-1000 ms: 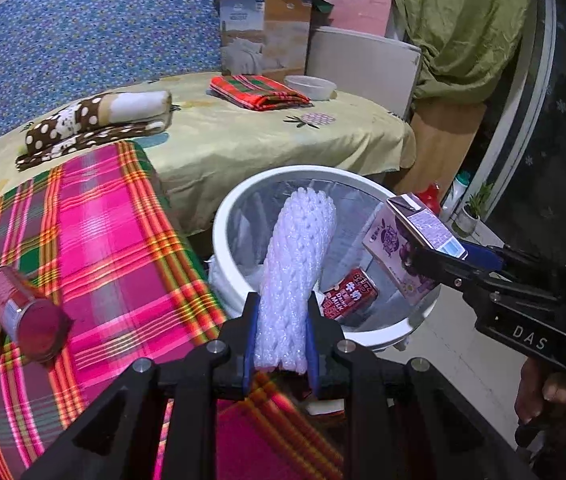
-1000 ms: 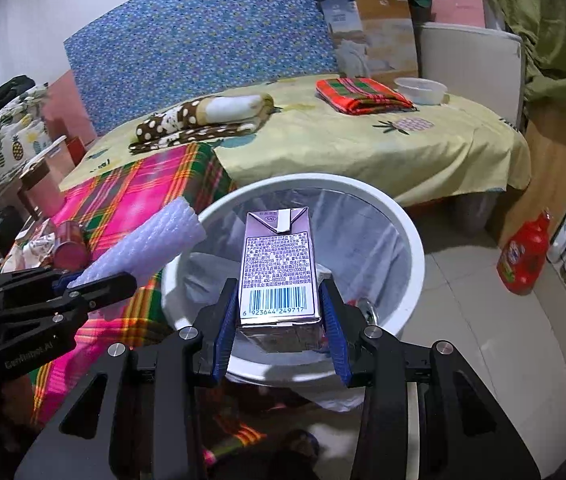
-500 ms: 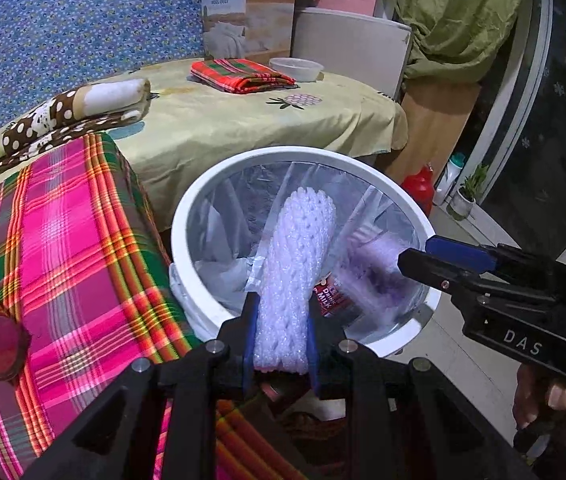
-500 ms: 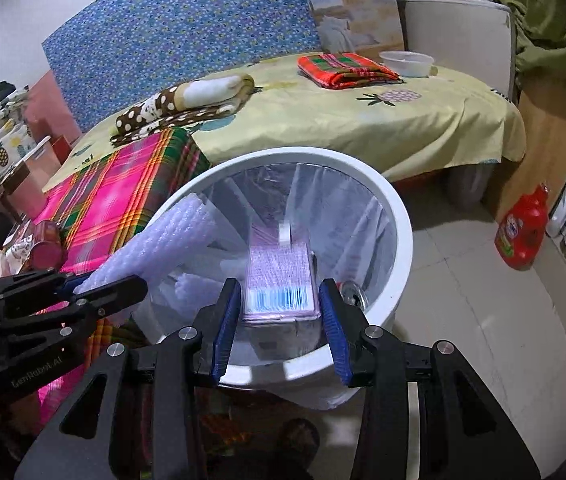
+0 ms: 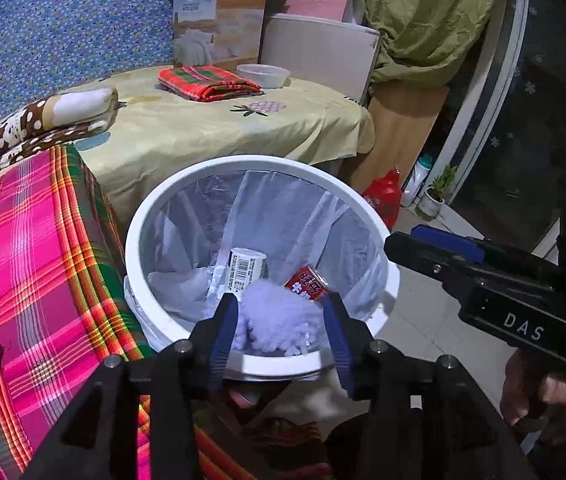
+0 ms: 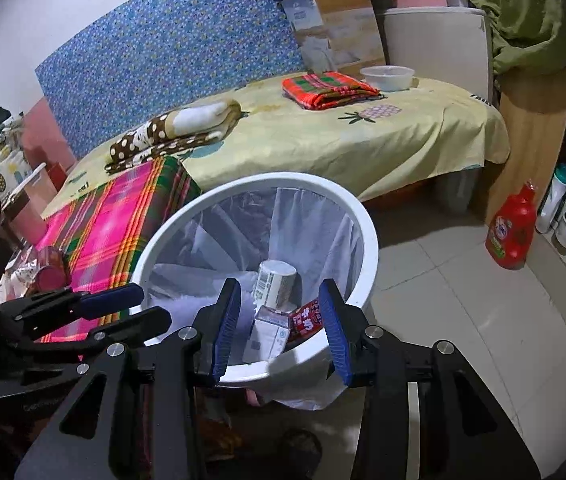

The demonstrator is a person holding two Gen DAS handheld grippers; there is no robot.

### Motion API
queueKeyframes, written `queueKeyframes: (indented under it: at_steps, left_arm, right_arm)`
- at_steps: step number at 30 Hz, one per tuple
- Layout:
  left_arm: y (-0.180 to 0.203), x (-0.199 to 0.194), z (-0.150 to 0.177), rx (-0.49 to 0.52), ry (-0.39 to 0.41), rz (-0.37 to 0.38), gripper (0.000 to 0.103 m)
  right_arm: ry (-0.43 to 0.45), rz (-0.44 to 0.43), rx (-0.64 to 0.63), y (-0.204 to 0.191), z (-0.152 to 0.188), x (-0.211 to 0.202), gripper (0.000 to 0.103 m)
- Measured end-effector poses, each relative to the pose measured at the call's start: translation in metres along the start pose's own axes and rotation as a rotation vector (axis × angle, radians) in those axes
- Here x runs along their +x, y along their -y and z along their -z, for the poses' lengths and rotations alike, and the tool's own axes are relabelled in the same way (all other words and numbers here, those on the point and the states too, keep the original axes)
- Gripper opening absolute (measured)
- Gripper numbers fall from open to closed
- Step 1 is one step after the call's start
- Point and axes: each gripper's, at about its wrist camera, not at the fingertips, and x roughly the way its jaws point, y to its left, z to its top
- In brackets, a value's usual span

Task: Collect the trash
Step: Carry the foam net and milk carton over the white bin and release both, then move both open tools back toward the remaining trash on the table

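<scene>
The white foam net [image 5: 275, 316] is inside the white trash bin [image 5: 139, 240], low against the near wall, and it looks blurred. It shows between the blue pads of my left gripper [image 5: 279, 330], but the pads do not press on it. The jaws of this gripper are opening and they hold nothing.

Beside the foam net in the bin lies a red packet [image 5: 308, 283] with white characters that I cannot read. Behind it stands a white cup [image 5: 245, 270], tilted, with a barcode label on its side. In the right wrist view I see also a pale carton [image 6: 267, 334] on the bottom of the bin, just beside the red packet. Its print is too small to read. A thin clear bag lines the bin.

My right gripper [image 6: 279, 326] is above the near rim of the bin. Its jaws stand apart and nothing is between them. In the left wrist view the body of this gripper shows the letters "DAS", and a hand [image 5: 543, 388] holds its grip.

Left of the bin is a pink checked cloth [image 5: 31, 248], with a dark red can [image 6: 49, 270] lying on it. Behind is a yellow sheet [image 5: 211, 128] with a folded red checked cloth [image 5: 207, 82], a white bowl [image 5: 263, 75] and a cardboard box [image 5: 219, 24] with the words "WOOL QUILT". On the floor stands a red bottle [image 6: 511, 232].
</scene>
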Motion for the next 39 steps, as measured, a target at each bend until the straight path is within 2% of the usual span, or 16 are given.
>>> queueKeyframes:
  at_steps: [8,39]
  left_arm:
    - [-0.014,-0.024,0.009,-0.041,0.023,-0.010,0.047]
    - [-0.079,-0.123,0.074,-0.234,0.133,-0.210,0.047]
  right_arm:
    - [0.008,-0.034,-0.014,-0.011,0.000,-0.005,0.043]
    - [0.002,-0.244,-0.182,-0.109,0.025,-0.025,0.043]
